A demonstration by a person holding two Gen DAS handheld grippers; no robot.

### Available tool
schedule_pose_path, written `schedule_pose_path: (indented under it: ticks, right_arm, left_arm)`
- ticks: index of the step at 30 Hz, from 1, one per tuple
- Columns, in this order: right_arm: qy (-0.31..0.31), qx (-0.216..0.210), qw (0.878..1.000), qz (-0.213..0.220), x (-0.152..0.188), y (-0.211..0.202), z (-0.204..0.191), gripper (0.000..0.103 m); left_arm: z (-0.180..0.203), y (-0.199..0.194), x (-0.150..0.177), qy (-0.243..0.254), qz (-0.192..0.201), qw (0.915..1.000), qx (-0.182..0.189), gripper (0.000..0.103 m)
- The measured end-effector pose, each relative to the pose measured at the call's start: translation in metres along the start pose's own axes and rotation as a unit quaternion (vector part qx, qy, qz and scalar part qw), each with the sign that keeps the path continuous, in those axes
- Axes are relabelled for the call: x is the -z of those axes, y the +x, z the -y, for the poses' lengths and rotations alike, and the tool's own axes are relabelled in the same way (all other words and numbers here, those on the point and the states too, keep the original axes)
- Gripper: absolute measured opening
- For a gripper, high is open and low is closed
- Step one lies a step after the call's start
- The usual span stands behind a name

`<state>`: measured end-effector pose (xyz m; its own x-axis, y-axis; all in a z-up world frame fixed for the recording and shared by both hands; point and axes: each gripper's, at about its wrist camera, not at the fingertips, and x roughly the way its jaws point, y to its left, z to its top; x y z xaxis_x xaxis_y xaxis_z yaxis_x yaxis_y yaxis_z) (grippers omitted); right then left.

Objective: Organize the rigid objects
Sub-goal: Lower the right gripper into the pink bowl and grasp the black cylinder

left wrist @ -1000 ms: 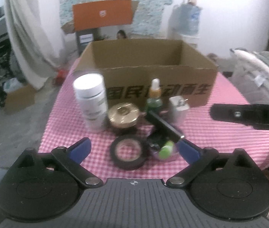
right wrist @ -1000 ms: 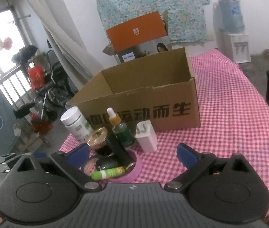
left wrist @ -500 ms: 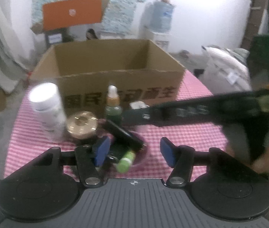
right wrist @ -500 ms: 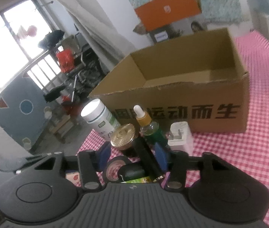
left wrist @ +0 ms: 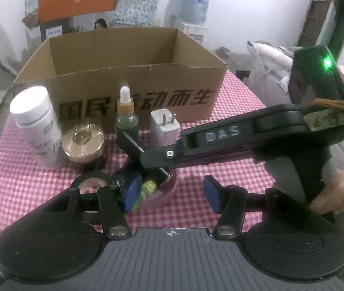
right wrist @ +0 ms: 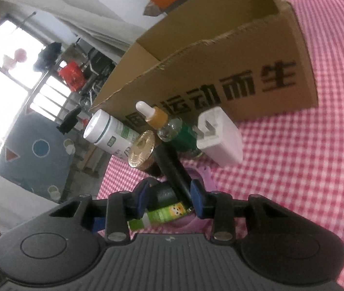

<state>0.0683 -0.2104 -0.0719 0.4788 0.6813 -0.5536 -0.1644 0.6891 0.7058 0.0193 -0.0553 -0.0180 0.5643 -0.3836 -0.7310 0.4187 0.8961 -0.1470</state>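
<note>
Since a second ago both grippers have dropped toward the clutter by the table's near edge, jaws closing. The right gripper [right wrist: 169, 200] now straddles the black stick [right wrist: 172, 169] leaning out of the purple bowl [left wrist: 172, 189]; whether its pads actually bite is hard to say. The left gripper [left wrist: 172, 195] is half-spread, empty. This looks like the pick-up step; next comes a firm squeeze, then a lift into the cardboard box [left wrist: 135, 55]. The bowl's contents are mostly hidden.
</note>
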Motion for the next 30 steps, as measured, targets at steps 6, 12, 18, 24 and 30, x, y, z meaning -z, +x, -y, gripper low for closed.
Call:
schedule_pose_path:
  ticks: [6,12,18,24,30]
  right_arm:
    - [0.047,-0.016,0.999,-0.015,0.006,-0.002,0.01,0.04]
    - [0.061,-0.011,0.998,-0.007,-0.001,-0.007,0.014,0.04]
    - [0.065,-0.01,0.998,-0.009,-0.005,0.003,0.014,0.04]
    - [0.06,-0.004,0.998,-0.011,-0.004,0.01,0.009,0.038]
    - [0.067,-0.004,0.998,-0.005,-0.007,0.011,0.013,0.035]
  left_arm:
    - [-0.006,0.005,-0.003,-0.007,-0.009,0.9999,0.011,0.057]
    - [-0.009,0.019,-0.008,-0.01,-0.013,0.9999,0.003,0.05]
    - [-0.014,0.03,-0.009,-0.02,-0.026,0.9995,-0.004,0.038]
    - [-0.017,0.04,-0.011,-0.028,-0.042,0.9987,-0.006,0.031]
    - [-0.012,0.046,-0.014,-0.019,-0.044,0.9988,-0.01,0.031]
